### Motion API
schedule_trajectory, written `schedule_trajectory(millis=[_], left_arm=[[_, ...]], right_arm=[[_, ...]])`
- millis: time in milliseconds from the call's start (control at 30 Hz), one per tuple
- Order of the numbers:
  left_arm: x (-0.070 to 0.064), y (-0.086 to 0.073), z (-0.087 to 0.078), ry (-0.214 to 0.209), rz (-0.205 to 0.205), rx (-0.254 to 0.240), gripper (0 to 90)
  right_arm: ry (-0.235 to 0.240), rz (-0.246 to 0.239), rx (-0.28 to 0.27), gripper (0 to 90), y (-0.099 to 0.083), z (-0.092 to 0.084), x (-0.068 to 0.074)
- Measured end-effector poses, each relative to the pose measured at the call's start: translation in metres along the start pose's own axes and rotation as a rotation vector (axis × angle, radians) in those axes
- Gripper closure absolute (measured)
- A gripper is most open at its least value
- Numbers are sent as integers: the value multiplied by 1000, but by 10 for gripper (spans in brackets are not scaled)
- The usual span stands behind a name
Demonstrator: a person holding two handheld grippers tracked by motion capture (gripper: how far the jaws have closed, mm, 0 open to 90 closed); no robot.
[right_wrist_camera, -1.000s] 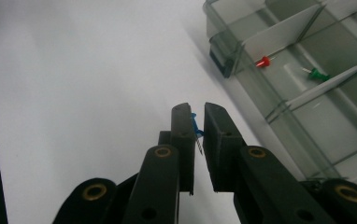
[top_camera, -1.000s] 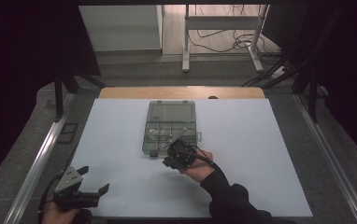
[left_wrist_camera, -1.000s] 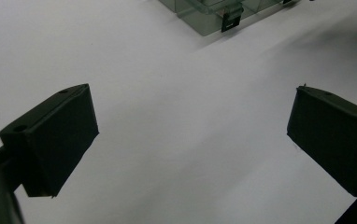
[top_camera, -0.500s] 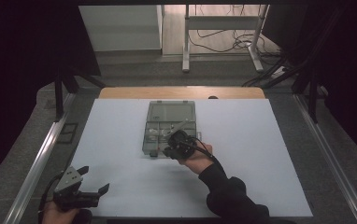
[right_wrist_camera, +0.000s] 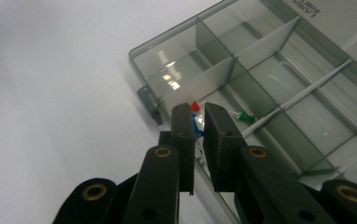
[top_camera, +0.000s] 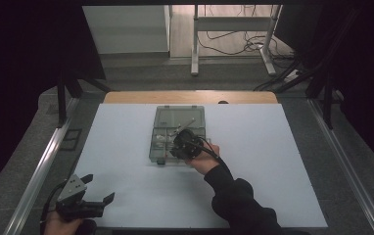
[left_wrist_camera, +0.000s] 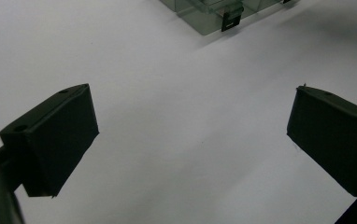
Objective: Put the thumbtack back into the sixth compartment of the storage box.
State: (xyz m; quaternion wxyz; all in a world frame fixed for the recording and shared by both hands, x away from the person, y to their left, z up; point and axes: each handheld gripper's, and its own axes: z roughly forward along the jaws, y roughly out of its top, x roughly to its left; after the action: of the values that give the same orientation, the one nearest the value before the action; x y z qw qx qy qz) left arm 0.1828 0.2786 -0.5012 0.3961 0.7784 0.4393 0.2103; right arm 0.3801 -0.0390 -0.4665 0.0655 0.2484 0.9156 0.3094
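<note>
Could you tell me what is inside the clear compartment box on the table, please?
The compartment box holds a green pushpin; a red pushpin and a blue one sit at the right gripper, which covers what lies beneath.

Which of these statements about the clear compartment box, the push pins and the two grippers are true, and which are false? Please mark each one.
1. The right gripper has its fingers closed on a blue push pin. True.
2. The left gripper is shut. False: its fingers stand wide apart over the bare white table.
3. A green push pin lies in a compartment of the clear box. True.
4. The lid of the box is closed. False: it is open and lies flat behind the compartments.
5. The left gripper rests inside the box. False: it is at the table's near left corner, apart from the box.
</note>
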Motion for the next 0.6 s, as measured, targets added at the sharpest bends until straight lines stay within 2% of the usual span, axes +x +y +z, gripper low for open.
schedule_trajectory(millis=[267, 600], left_arm=[[0, 0, 0, 0, 2, 2, 24], [-1, 0, 1, 2, 10, 6, 25]], right_arm=[[-24, 4, 2, 818, 8, 10, -5], [-29, 6, 23, 811, 10, 24, -7]])
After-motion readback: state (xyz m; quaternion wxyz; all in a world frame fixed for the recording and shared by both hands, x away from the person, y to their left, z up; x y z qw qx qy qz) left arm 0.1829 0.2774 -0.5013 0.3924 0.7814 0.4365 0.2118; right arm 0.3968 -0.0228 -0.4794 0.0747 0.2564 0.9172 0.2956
